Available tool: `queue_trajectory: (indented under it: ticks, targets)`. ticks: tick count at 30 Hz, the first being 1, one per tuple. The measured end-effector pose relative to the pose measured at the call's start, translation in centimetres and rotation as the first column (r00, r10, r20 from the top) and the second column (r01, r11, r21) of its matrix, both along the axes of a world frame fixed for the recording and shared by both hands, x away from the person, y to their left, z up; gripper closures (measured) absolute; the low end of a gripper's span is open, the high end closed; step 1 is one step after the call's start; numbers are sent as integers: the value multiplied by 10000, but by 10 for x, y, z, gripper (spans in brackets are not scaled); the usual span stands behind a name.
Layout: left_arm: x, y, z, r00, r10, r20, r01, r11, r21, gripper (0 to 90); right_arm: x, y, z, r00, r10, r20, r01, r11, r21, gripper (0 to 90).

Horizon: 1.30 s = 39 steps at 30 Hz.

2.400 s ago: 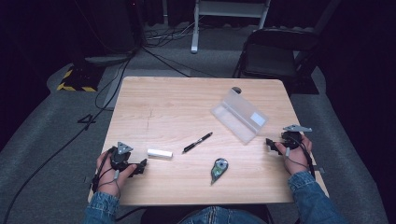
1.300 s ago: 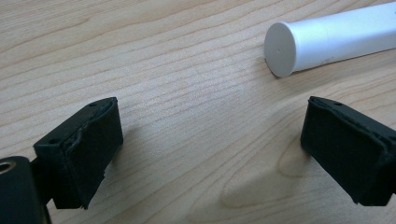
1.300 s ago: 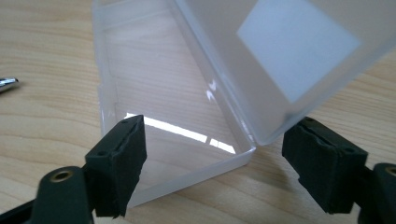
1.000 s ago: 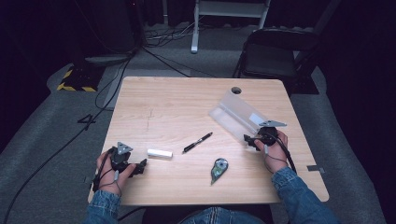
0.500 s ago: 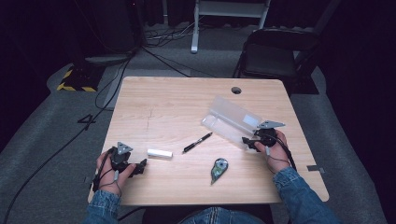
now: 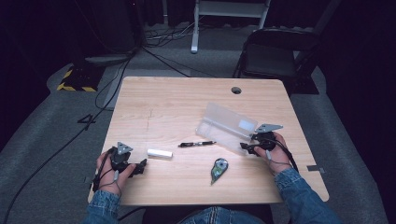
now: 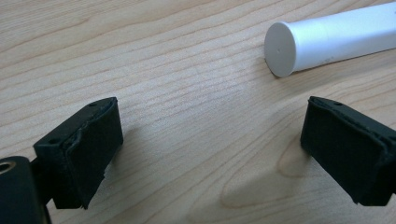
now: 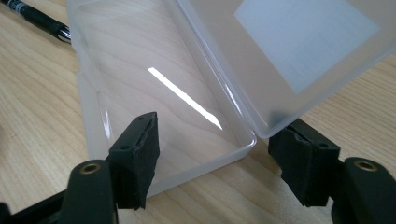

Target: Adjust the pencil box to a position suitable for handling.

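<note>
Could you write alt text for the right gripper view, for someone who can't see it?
An open clear plastic case lies on a wooden table, its near end between the right gripper's black jaws. A black pen lies beyond.

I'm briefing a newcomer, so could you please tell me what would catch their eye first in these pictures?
First, the clear plastic case lying open at the table's right, with the right gripper at its near end, jaws apart around a corner. Next, the black pen mid-table and the white tube near the left gripper, whose jaws are open.

A black pen [image 6: 196, 144], a white tube [image 6: 159, 153] and a correction-tape dispenser [image 6: 218, 169] lie apart on the wooden tabletop [image 6: 177, 102], a dark chair [image 6: 275, 56] standing beyond it.
</note>
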<state>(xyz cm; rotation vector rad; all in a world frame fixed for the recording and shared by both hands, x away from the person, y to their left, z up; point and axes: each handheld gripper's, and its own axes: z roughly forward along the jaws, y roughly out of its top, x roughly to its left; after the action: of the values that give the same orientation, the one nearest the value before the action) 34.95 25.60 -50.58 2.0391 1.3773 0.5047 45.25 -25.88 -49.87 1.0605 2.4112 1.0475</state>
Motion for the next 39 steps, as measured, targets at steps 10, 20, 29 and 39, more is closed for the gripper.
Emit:
queue_trajectory:
  ticks: [10,20,29,39]
  targets:
    - [0,0,0,10000,7,-3,-7,10000,7,60,-3,1,3,9999,24,148,-20,9998,-216,318]
    - [0,0,0,10000,5,-14,-5,10000,-5,59,-7,-8,17,9978,-436,502,425,9988,223,276]
    - [0,0,0,10000,0,-7,0,10000,6,60,-16,-6,42,9948,-661,770,600,9951,787,233]
    - [0,0,0,10000,-1,-8,1,10000,5,59,-26,0,68,9913,-738,1090,621,9923,1071,306]
